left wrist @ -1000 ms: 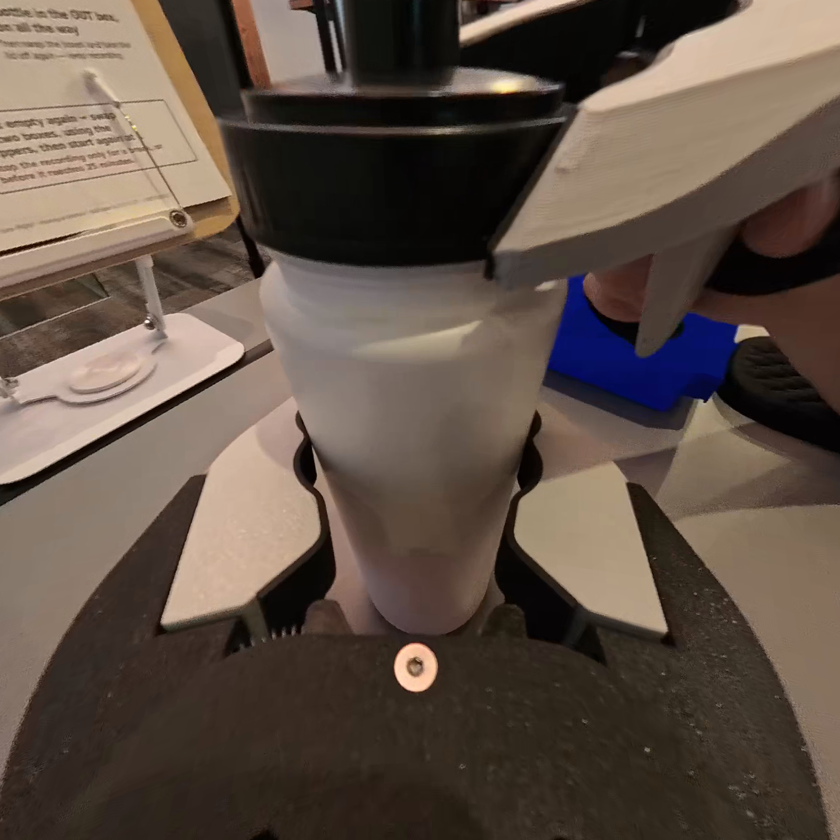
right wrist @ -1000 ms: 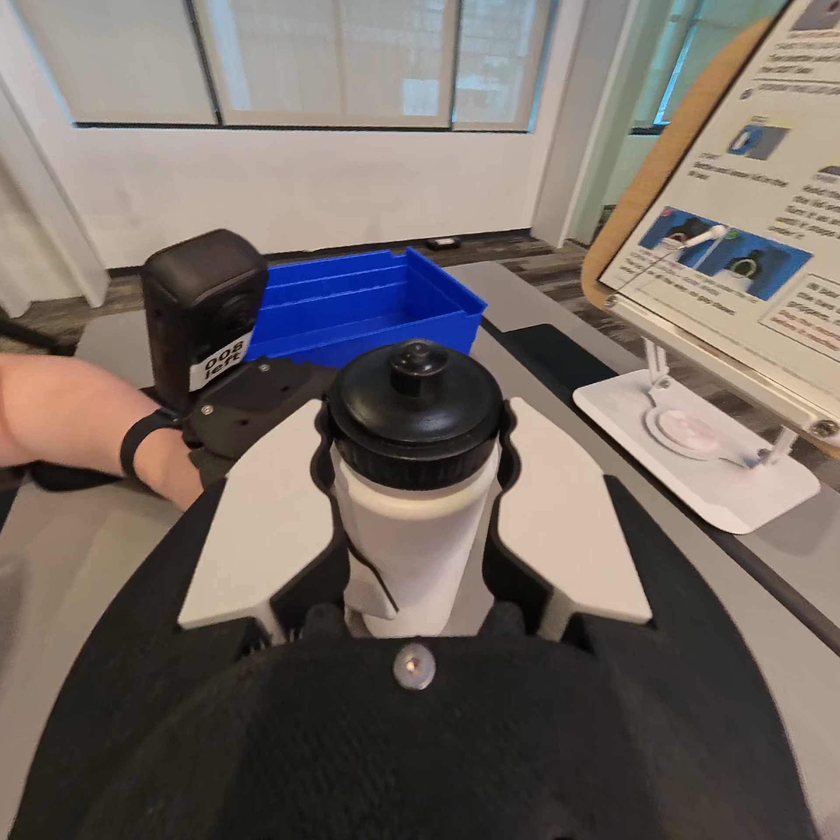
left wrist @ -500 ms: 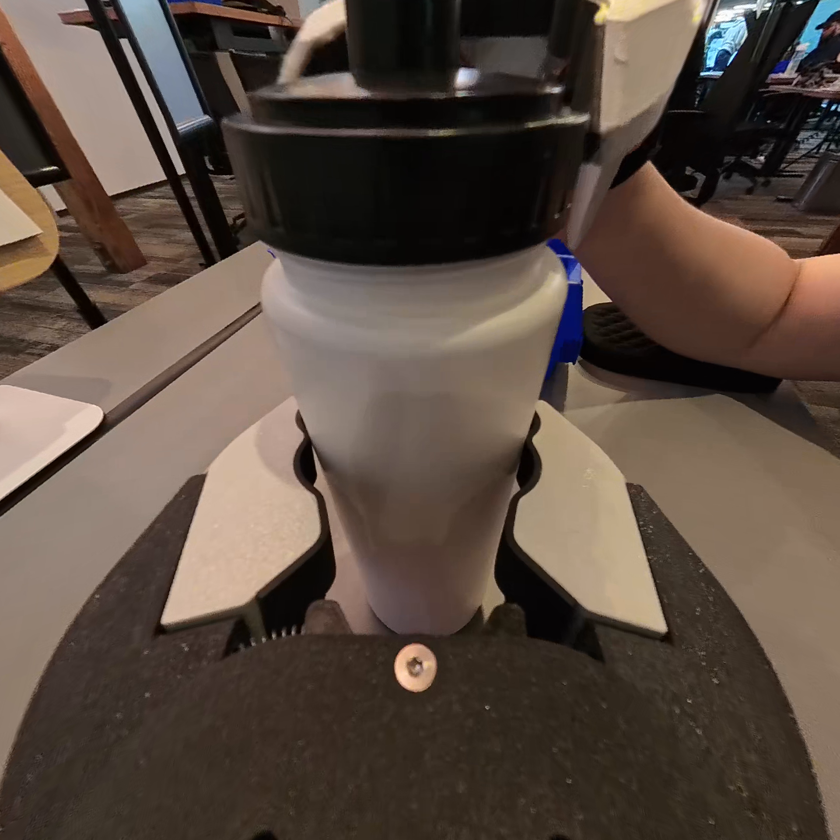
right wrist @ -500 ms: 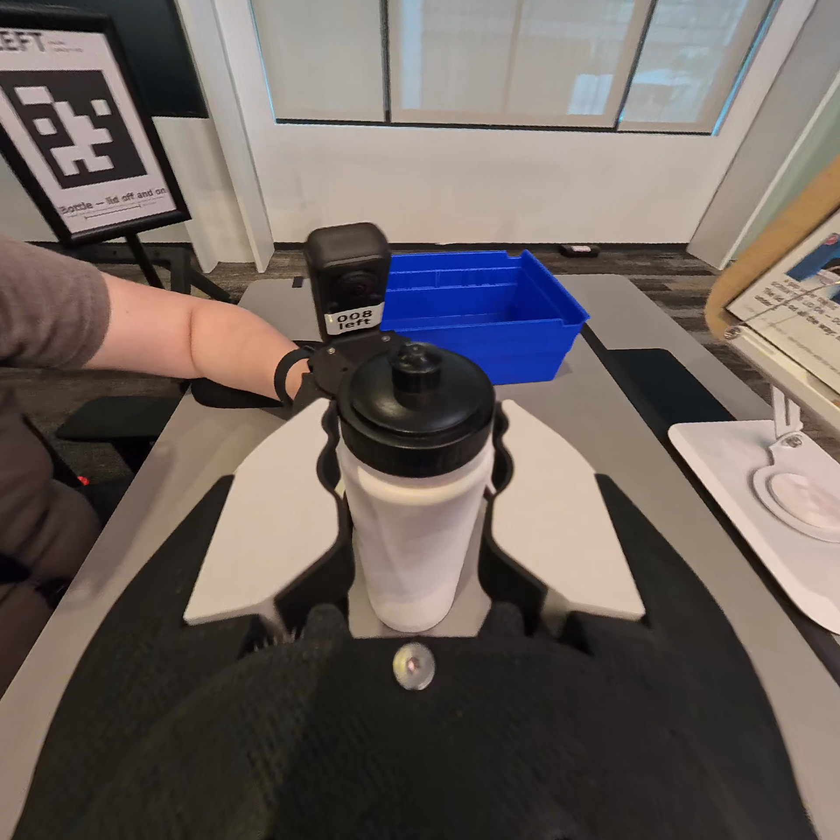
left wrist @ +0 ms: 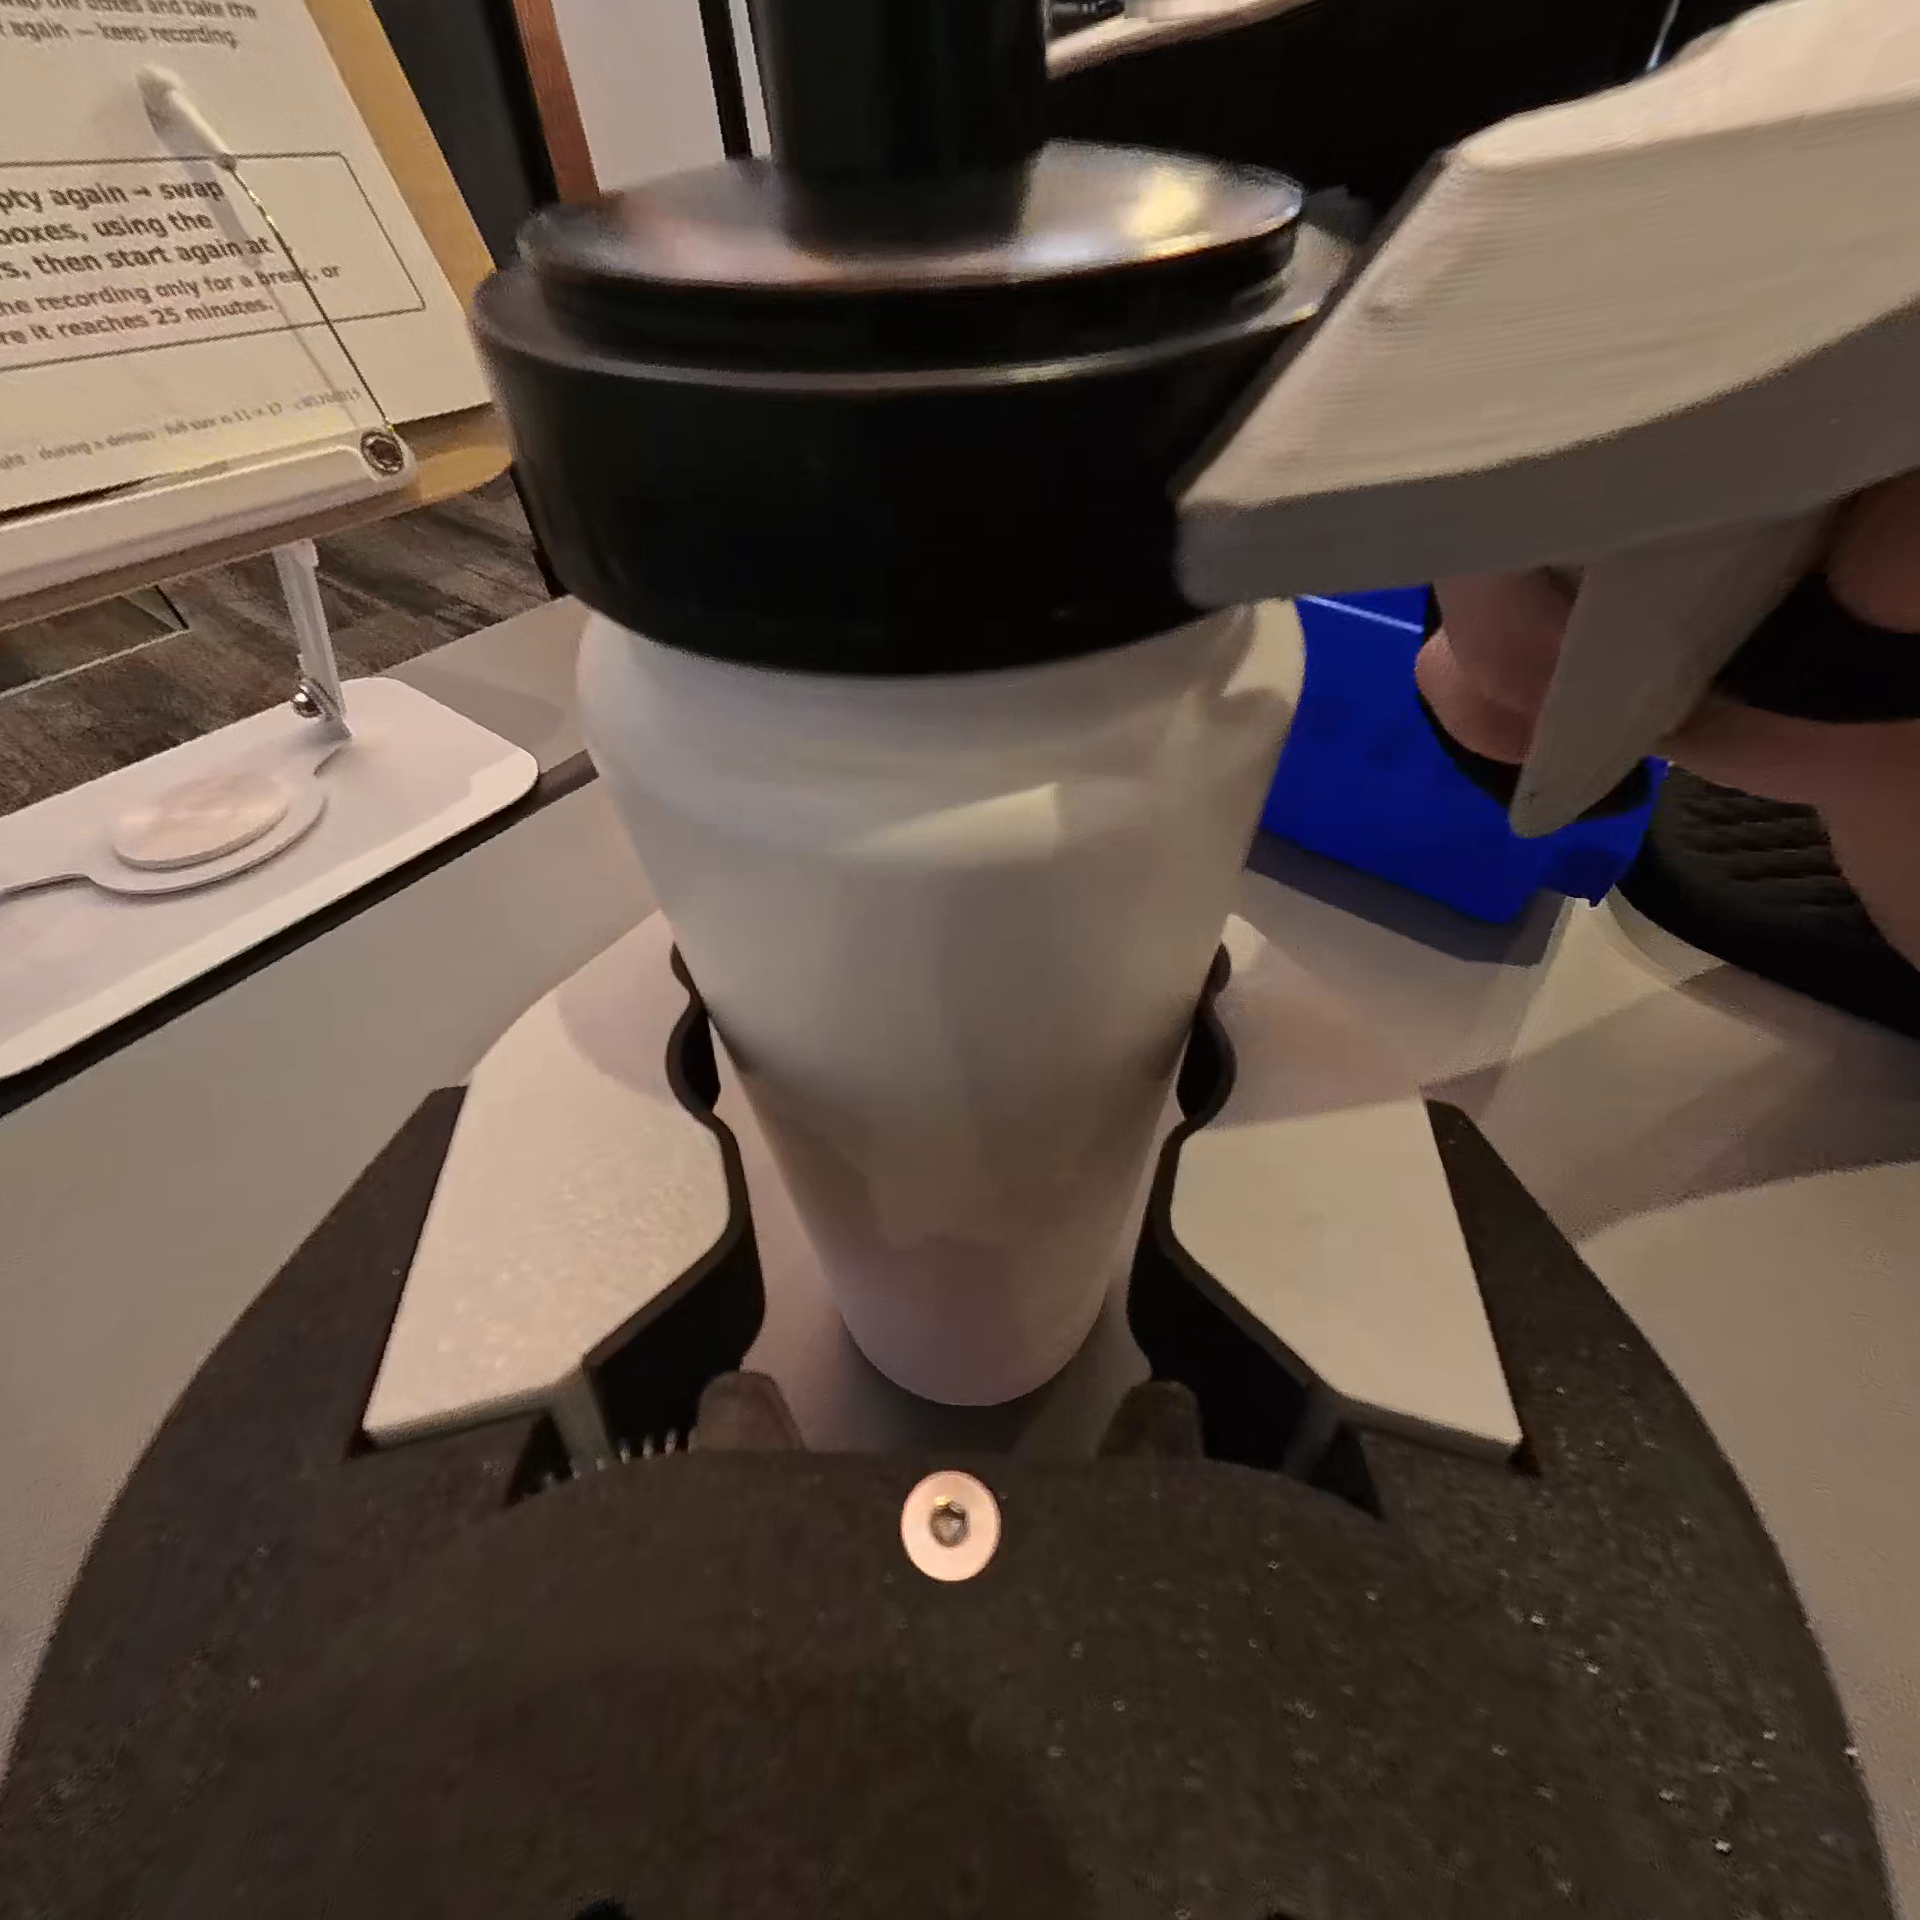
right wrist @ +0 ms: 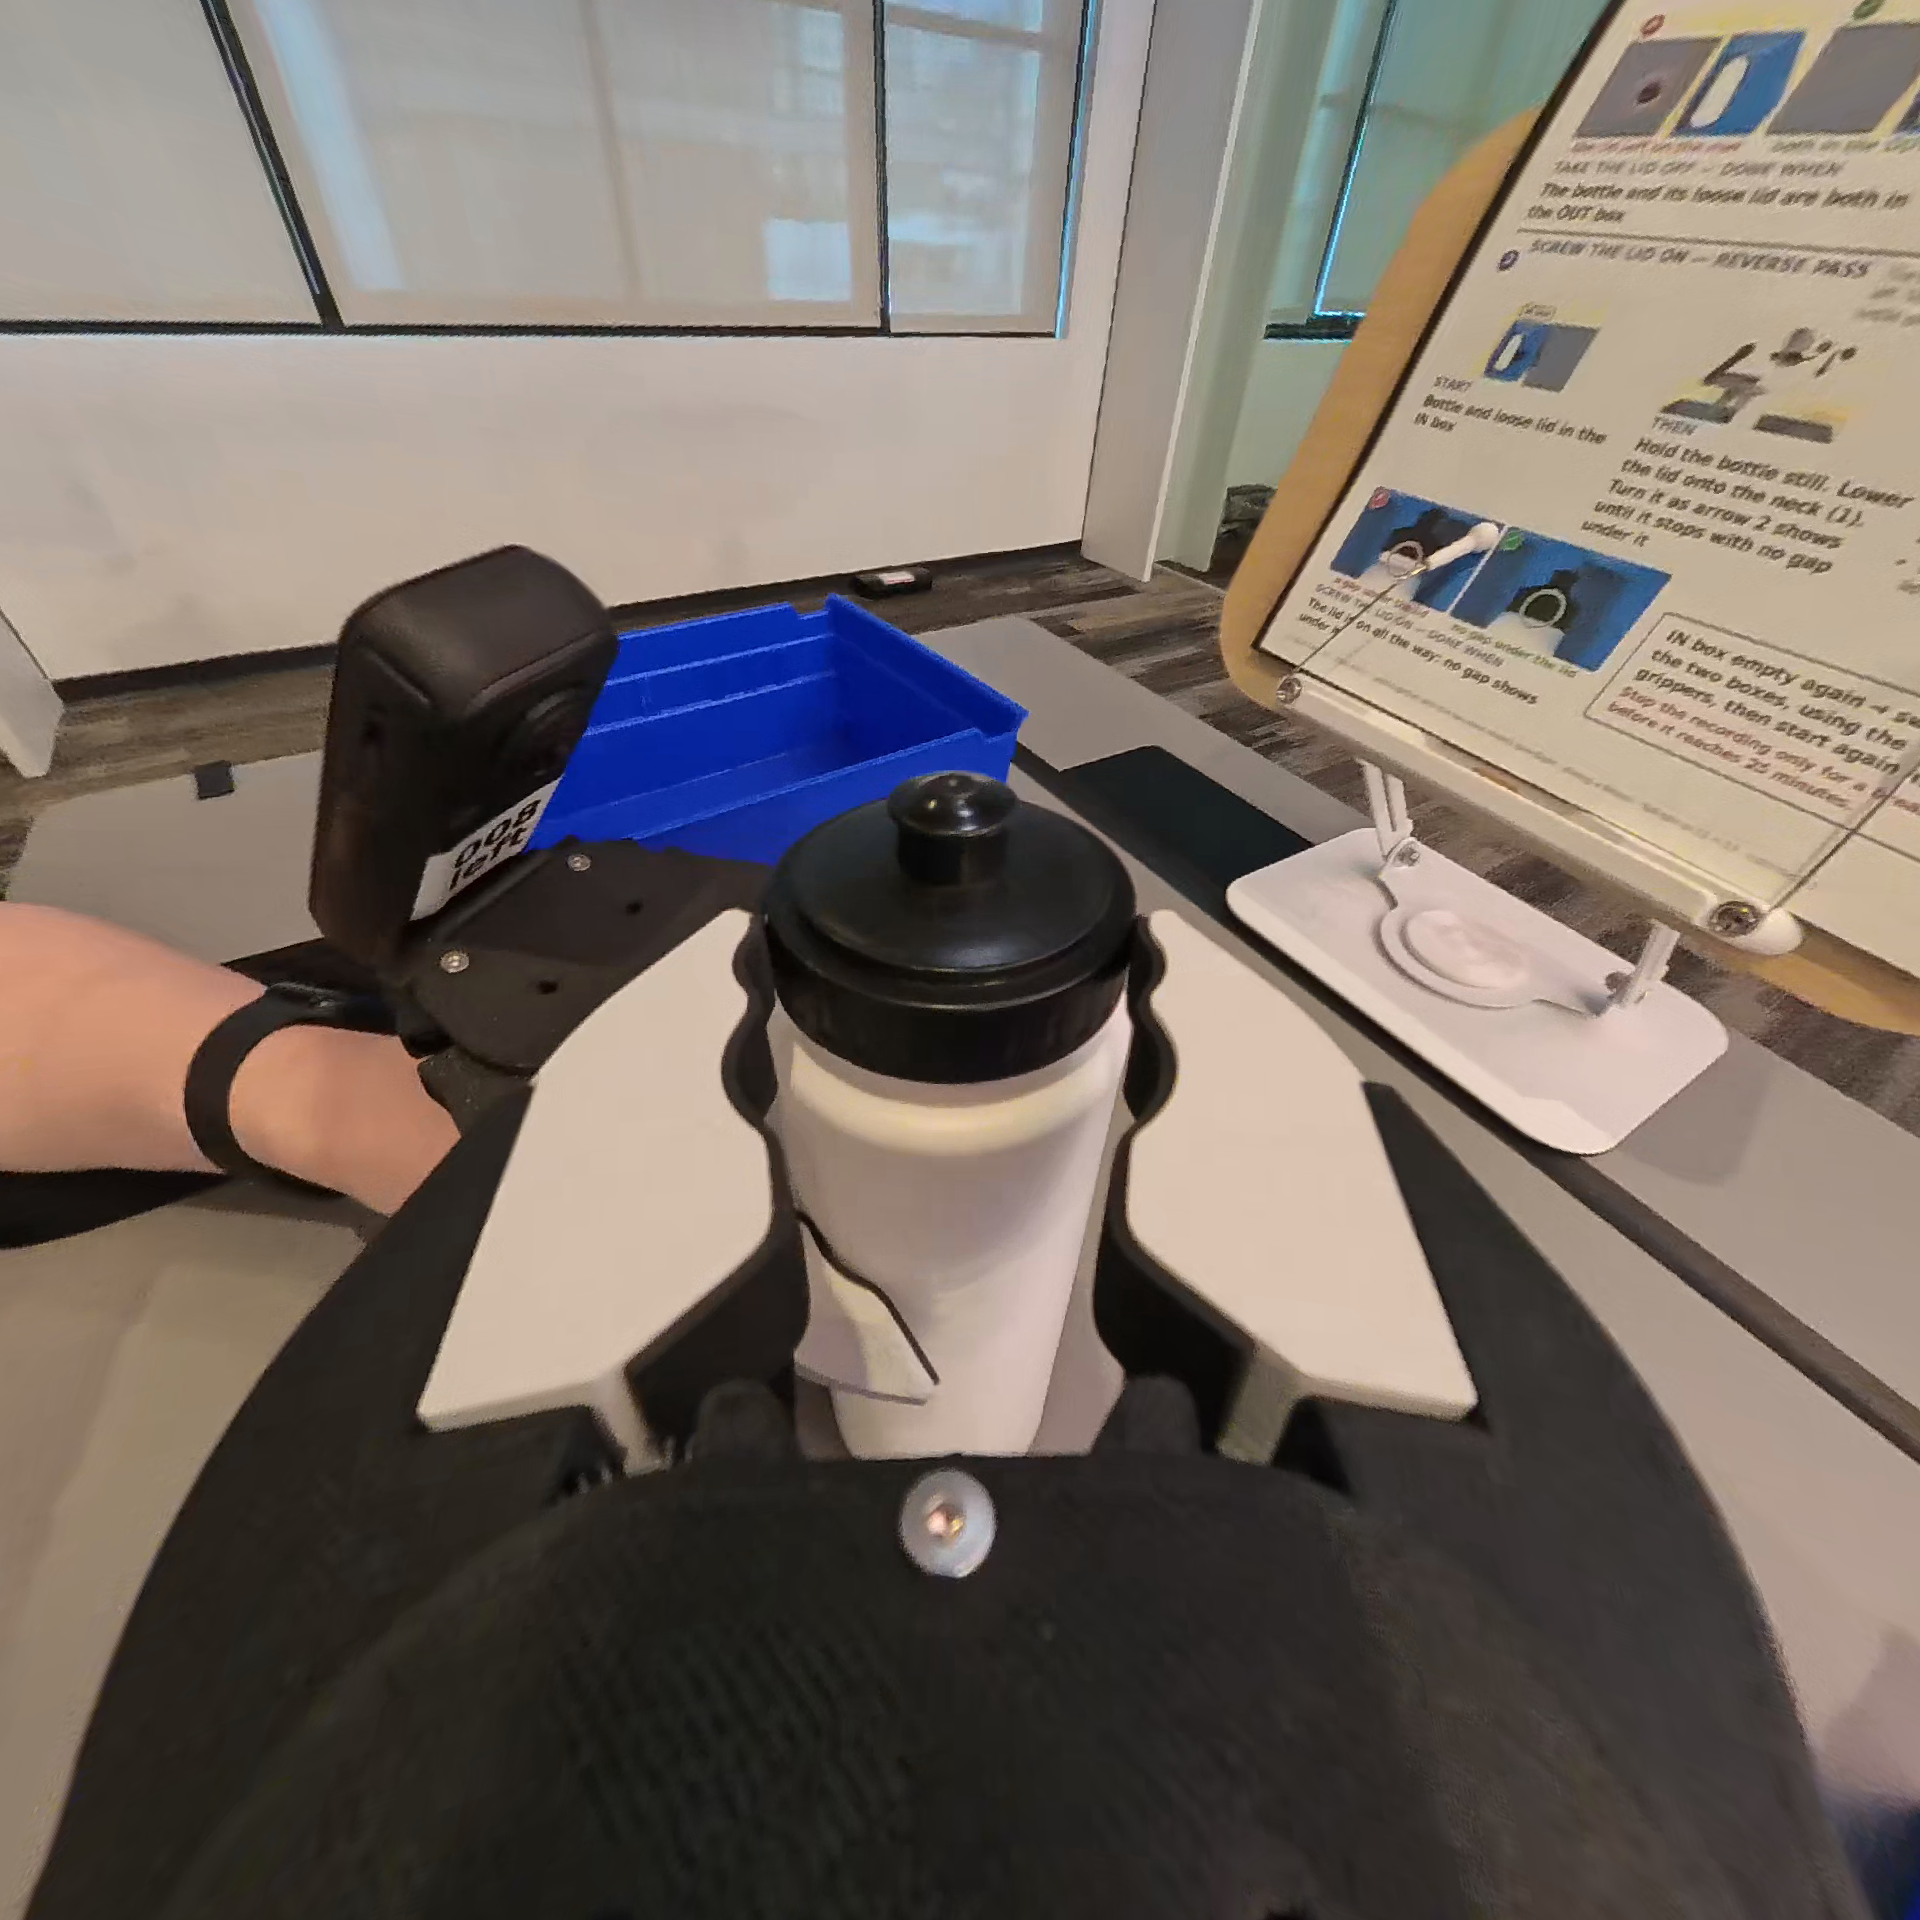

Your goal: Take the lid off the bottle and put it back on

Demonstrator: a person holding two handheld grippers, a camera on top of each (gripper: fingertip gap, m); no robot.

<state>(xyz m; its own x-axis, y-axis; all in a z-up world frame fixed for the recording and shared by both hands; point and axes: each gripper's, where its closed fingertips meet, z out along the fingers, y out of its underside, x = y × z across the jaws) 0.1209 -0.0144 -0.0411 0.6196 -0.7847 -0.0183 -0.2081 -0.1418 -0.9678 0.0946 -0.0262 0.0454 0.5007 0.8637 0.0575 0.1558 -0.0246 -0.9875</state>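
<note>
A white bottle (left wrist: pixel 935 987) with a black screw lid (left wrist: pixel 862 488) stands upright over the grey table. My left gripper (left wrist: pixel 951 1023) is shut on the bottle's body low down. My right gripper (right wrist: pixel 945 987) is shut on the lid (right wrist: pixel 945 956), its fingertips on either side of the lid's rim, with the bottle (right wrist: pixel 945 1195) below. One right finger (left wrist: pixel 1558 343) presses the lid's right side in the left wrist view. The left gripper's body and camera (right wrist: pixel 457 707) show behind and to the left of the bottle. The lid sits on the neck with no gap showing.
A blue bin (right wrist: pixel 790 727) stands on the table behind the bottle; it also shows in the left wrist view (left wrist: pixel 1382 748). An instruction board (right wrist: pixel 1621 468) on a white stand (right wrist: pixel 1475 997) is at the right. A person's wrist with a black band (right wrist: pixel 218 1081) is at the left.
Half a second ago both views had swung away from the instruction board; now they face it again, as one second ago. Both grips are unchanged.
</note>
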